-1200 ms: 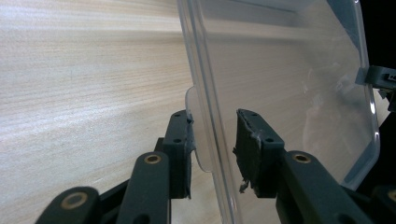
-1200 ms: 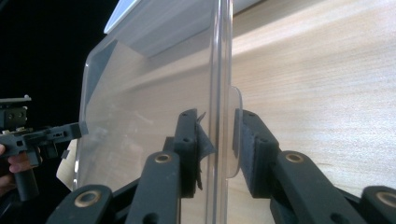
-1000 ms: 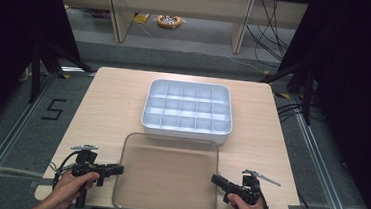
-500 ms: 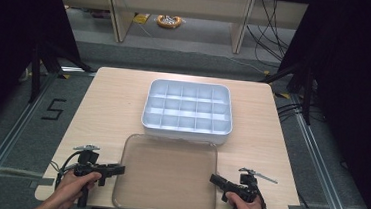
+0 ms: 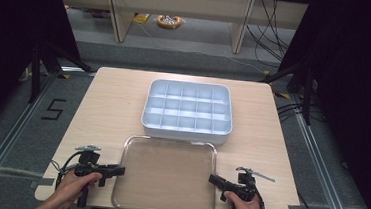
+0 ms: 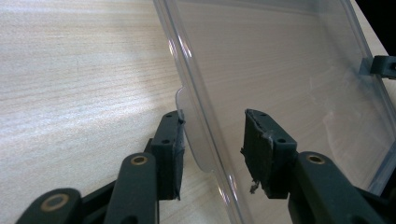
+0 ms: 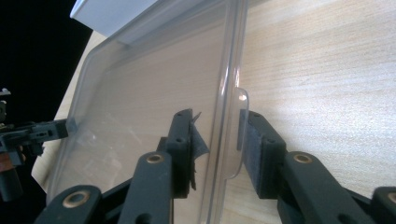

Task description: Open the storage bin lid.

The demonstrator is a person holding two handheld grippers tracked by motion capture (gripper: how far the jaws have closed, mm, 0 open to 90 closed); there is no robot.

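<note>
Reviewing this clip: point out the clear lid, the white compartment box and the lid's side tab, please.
clear lid (image 5: pixel 168 176), high view, middle of its panel.
white compartment box (image 5: pixel 186 129), high view, front wall.
lid's side tab (image 7: pixel 238 135), right gripper view, flat of the tab between the jaws.

Bare table (image 5: pixel 108 103) flanks the divided box (image 5: pixel 188 109) (clear lid (image 5: pixel 165 175) nearer).

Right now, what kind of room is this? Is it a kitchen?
Probably not a kitchen; more likely a lab or recording workshop. A bare wooden table stands between dark curtains, cables trail over the floor behind, and a 5 is taped on the floor.
</note>
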